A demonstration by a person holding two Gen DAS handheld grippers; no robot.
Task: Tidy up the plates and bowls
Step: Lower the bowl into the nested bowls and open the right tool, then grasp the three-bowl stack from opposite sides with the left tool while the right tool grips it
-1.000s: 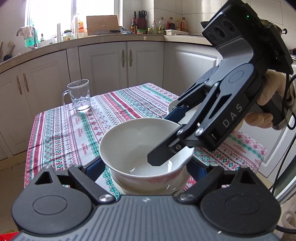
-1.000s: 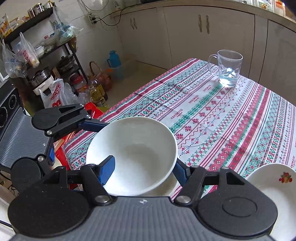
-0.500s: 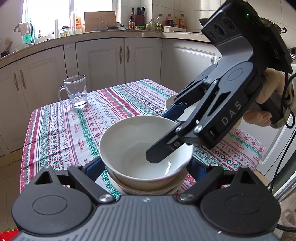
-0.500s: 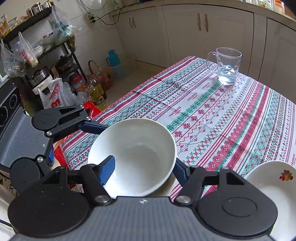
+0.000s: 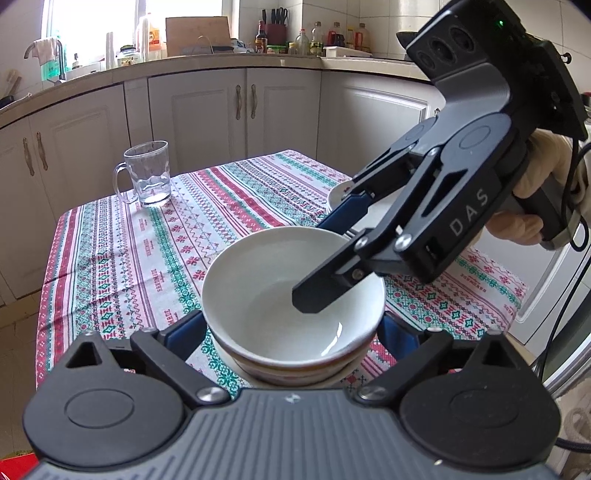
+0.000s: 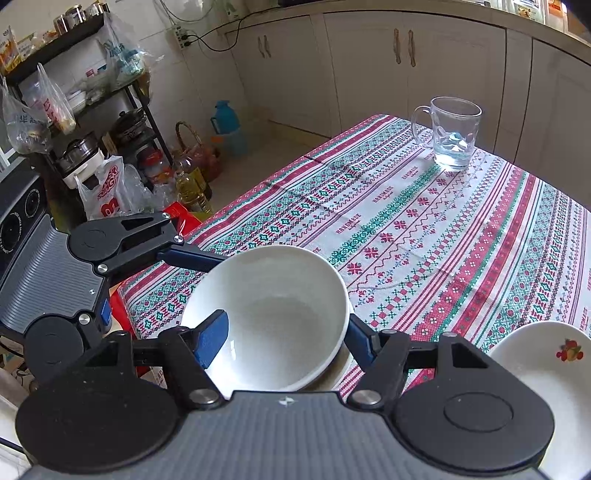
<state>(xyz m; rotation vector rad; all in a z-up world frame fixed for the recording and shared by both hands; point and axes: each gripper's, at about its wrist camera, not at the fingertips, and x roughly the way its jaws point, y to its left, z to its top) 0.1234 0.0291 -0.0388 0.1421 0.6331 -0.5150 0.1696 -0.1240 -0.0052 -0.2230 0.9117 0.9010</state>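
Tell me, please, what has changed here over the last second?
The white ceramic bowl has sunk lower, nesting into the stack beneath. The right hand-held gripper still straddles its rim; the left hand-held gripper still flanks it. The glass mug and fruit-print plate stayed put.

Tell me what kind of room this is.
Most likely a home kitchen: white cabinets under a counter with a knife block and sauce bottles, a sink tap by the window, and pots on a rack.
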